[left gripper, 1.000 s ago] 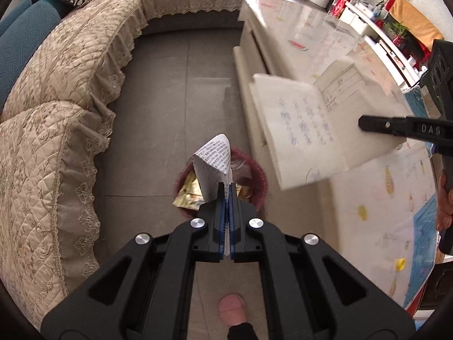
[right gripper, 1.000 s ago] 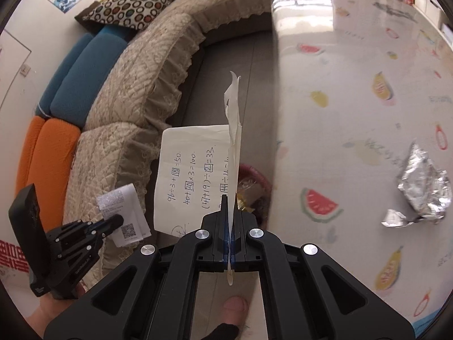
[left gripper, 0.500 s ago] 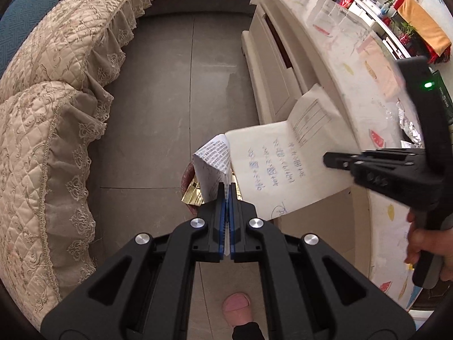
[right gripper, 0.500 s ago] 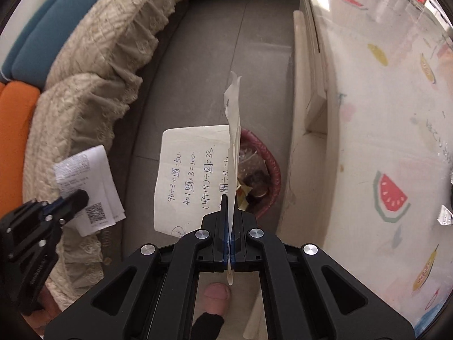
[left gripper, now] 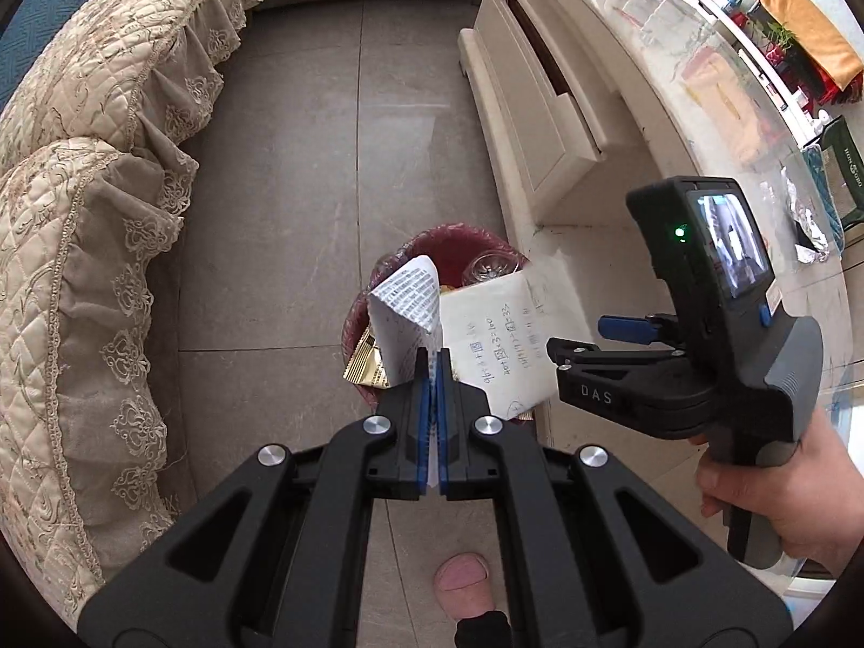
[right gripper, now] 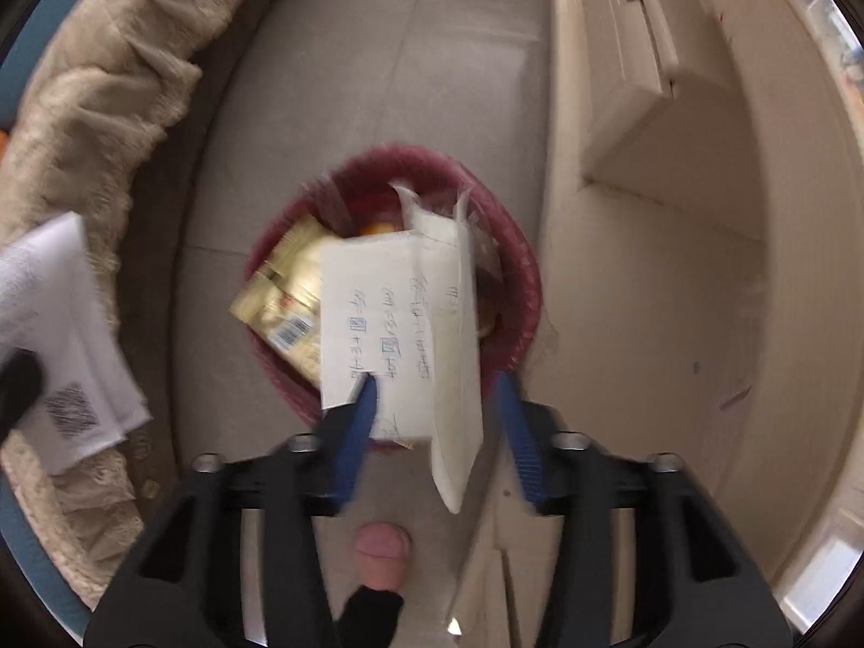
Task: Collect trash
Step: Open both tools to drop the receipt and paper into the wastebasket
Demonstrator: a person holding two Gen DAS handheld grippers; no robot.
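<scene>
A dark red trash bin (left gripper: pixel 453 237) (right gripper: pixel 518 270) stands on the grey floor beside the cream table base. It holds a gold wrapper (right gripper: pixel 281 291) and other trash. My left gripper (left gripper: pixel 432 362) is shut on a folded printed receipt (left gripper: pixel 407 308) just above the bin's near rim. My right gripper (right gripper: pixel 437 394) is open right above the bin. A handwritten paper sheet (right gripper: pixel 399 324) (left gripper: pixel 507 345) hangs loose between its fingers, over the bin. In the left wrist view the right gripper (left gripper: pixel 588 340) sits to the right of the bin.
A beige quilted sofa (left gripper: pixel 92 173) curves along the left. The cream table base with a drawer (left gripper: pixel 545 124) rises on the right. Crumpled foil (left gripper: pixel 807 216) lies on the table top. A toe (left gripper: pixel 461 578) shows below the grippers.
My right gripper has dropped down over the bin and opened, letting go of the handwritten sheet. My left gripper has moved closer to the bin, still shut on the receipt.
</scene>
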